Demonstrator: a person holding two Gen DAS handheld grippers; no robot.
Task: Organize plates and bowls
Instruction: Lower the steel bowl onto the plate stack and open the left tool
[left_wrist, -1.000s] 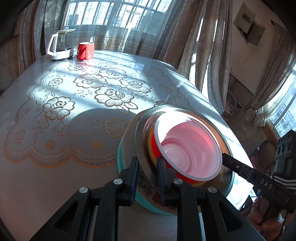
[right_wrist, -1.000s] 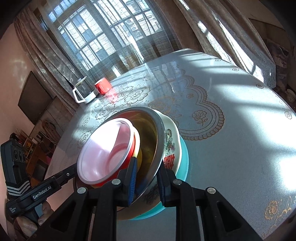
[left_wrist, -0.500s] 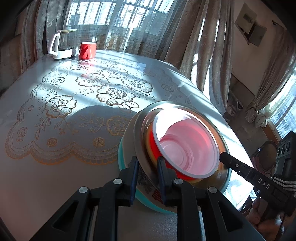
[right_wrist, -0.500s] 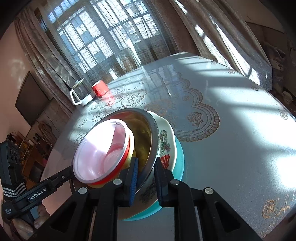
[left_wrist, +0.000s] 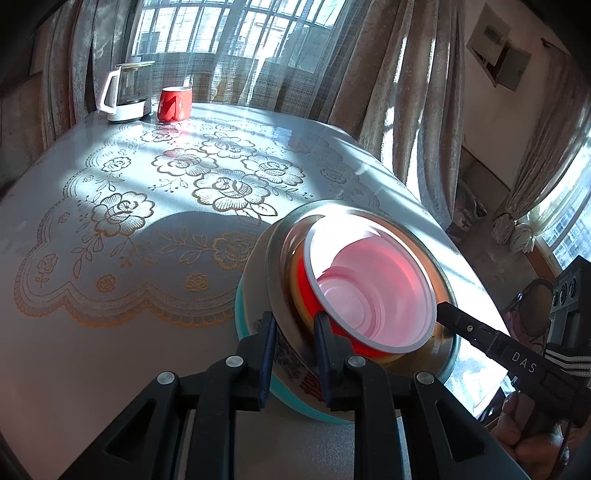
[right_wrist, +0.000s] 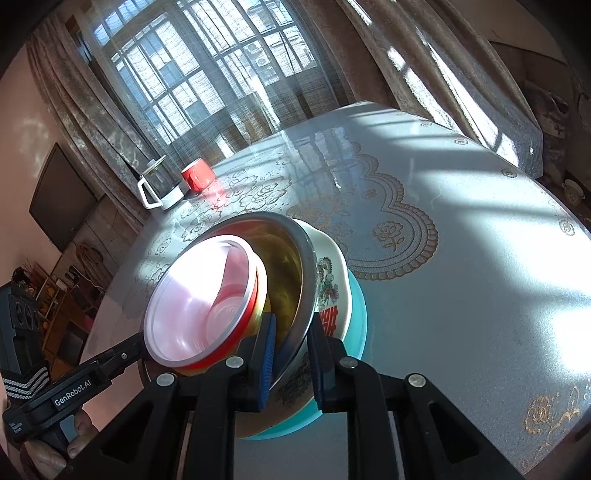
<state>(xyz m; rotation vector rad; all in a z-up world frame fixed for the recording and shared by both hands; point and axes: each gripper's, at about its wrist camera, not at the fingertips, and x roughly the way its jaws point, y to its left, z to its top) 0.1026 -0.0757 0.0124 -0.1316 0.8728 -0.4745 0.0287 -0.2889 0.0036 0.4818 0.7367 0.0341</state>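
Nested dishes gripped from opposite sides on a sunlit table (left_wrist: 110, 369): left hand-held gripper (left_wrist: 293, 334) clenched on the near rim of the steel bowl (left_wrist: 280, 258), one finger outside against the floral enamel bowl (left_wrist: 291, 363), the other inside beside the red plastic bowl (left_wrist: 373, 291). Right hand-held gripper (right_wrist: 290, 341) likewise clamped on the steel rim (right_wrist: 306, 273) from the far side, blue-padded fingers straddling the metal edge. Stack ordered largest to smallest, apparently for compact storage: teal plate (right_wrist: 360, 314) at the bottom, enamel bowl (right_wrist: 330, 291) on it, steel bowl next, a yellowish bowl barely visible under the red plastic bowl (right_wrist: 199, 306) on top. Two-sided hold probably chosen to keep the heavy, slippery stack level while moved as one unit; whether resting on the table or slightly lifted, impossible to tell. Both tools angled downward toward the rim, each visible in the other's camera, a bare hand (right_wrist: 48, 446) wrapped round the left handle. White kettle (left_wrist: 127, 92) and red mug (left_wrist: 174, 104) well apart at the far edge, by the curtained window. Sorting seemingly near complete; risk of the loosely seated inner bowls shifting if tilted.
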